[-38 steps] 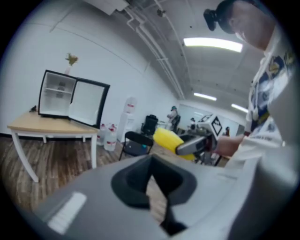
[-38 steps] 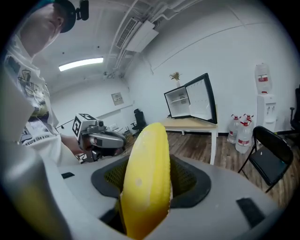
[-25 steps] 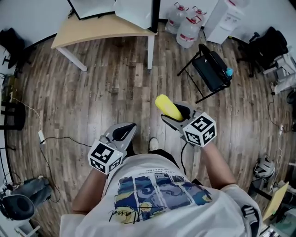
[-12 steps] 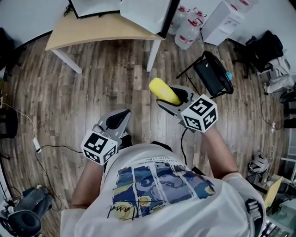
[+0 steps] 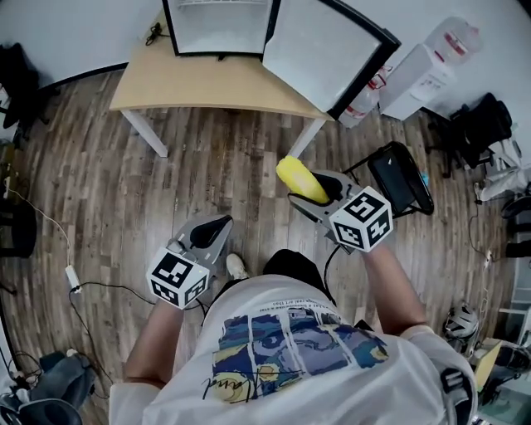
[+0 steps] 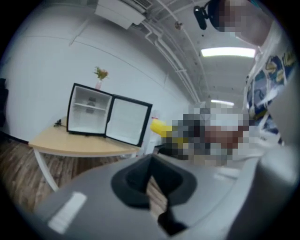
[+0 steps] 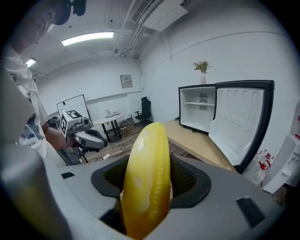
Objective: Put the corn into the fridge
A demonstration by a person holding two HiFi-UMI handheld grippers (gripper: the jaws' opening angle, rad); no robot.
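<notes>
1. Wooden plank floor (image 5: 99, 183) fills most of our head view, and we stand on it facing a bench.
2. Pale wood, the bench (image 5: 207, 83) stands by the white wall ahead of us.
3. On the bench sits the fridge (image 5: 217, 25), black-framed and white inside, with its door (image 5: 328, 54) swung wide open to our right.
4. Our right gripper (image 5: 309, 189) is held up in front of us, over the floor and short of the bench, its fingers clamped on the corn.
5. Our left gripper (image 5: 211, 235) is lower and nearer our body. Its fingers are drawn almost together with only a thin slit between them, and they hold nothing.
6. The yellow corn (image 5: 300, 179) sticks out past the right fingers and points toward the open fridge, well apart from it.
</notes>
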